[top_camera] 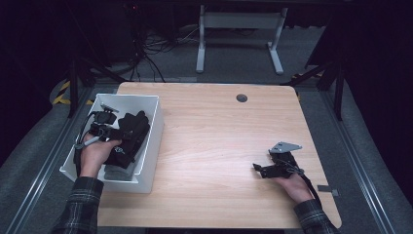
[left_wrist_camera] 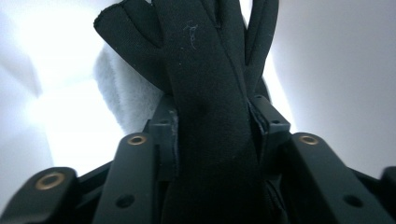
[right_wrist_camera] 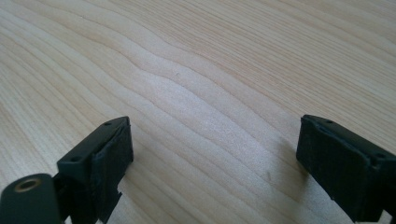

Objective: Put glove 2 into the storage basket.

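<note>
Left gripper view: black glove (left_wrist_camera: 210, 116) between my left gripper (left_wrist_camera: 212, 126) pads, clamped, inside the white bin (top_camera: 148, 146) (grey cloth beside). Placement nearly done; release remains. Right gripper (right_wrist_camera: 215, 154): empty, spread wide over table (right_wrist_camera: 210, 70).

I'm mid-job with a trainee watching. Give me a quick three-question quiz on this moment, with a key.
1. True or false: the black glove lies between the left gripper's pads.
2. What does the left gripper hang over? A) the white bin B) the grey grommet C) bare floor
3. What lies between the right gripper's jaws?

Key
1. True: in the left gripper view the fabric runs between both pads.
2. A
3. Nothing; they stand wide apart over the bare wooden table.
</note>
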`<action>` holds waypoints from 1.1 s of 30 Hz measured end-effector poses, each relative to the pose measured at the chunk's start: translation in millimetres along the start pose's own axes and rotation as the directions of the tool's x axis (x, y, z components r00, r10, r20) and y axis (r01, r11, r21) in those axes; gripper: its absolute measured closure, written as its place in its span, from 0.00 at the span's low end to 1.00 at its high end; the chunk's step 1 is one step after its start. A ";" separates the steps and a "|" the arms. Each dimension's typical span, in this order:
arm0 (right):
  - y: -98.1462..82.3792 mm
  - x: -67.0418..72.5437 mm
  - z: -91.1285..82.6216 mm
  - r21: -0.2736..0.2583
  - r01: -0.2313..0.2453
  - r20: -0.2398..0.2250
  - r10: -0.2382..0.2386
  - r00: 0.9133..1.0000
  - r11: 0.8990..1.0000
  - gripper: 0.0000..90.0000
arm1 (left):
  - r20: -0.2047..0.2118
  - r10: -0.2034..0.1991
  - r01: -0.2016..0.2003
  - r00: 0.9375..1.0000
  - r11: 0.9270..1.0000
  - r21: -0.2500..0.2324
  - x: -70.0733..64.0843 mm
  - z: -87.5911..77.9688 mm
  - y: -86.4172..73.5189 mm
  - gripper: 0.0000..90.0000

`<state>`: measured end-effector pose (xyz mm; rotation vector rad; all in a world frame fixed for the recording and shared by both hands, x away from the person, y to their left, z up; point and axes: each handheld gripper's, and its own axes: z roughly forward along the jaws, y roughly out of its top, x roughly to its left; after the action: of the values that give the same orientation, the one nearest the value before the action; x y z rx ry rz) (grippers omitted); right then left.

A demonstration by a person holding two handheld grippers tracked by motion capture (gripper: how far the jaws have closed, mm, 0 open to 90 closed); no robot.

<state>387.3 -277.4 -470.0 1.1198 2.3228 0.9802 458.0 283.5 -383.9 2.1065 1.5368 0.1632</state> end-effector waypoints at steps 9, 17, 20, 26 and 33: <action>0.0 0.0 0.0 0.000 -0.001 0.000 0.001 1.000 1.000 0.12 | -0.090 0.022 -0.025 0.996 0.999 -0.025 -1.8 -10.2 3.3 0.28; 0.0 0.1 -0.1 0.001 -0.003 -0.001 0.003 1.000 1.000 0.12 | -0.051 0.043 -0.048 0.998 0.993 -0.110 -11.8 -33.2 6.6 0.21; 0.0 0.1 -0.1 0.001 -0.002 0.000 0.002 1.000 1.000 0.12 | -0.028 0.054 -0.058 0.998 0.988 -0.144 -18.5 -41.1 9.5 0.21; 0.0 0.1 -0.1 0.001 -0.003 -0.001 0.003 1.000 1.000 0.12 | -0.006 0.109 -0.108 0.994 0.976 -0.188 -34.5 -55.7 17.5 0.21; 0.0 0.1 -0.1 0.001 -0.003 -0.001 0.003 1.000 1.000 0.12 | 0.025 0.176 -0.166 0.984 0.958 -0.233 -61.3 -65.2 26.2 0.21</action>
<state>387.2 -277.3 -469.9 1.1233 2.3233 0.9802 433.5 243.7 -303.2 2.0399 1.2430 0.3365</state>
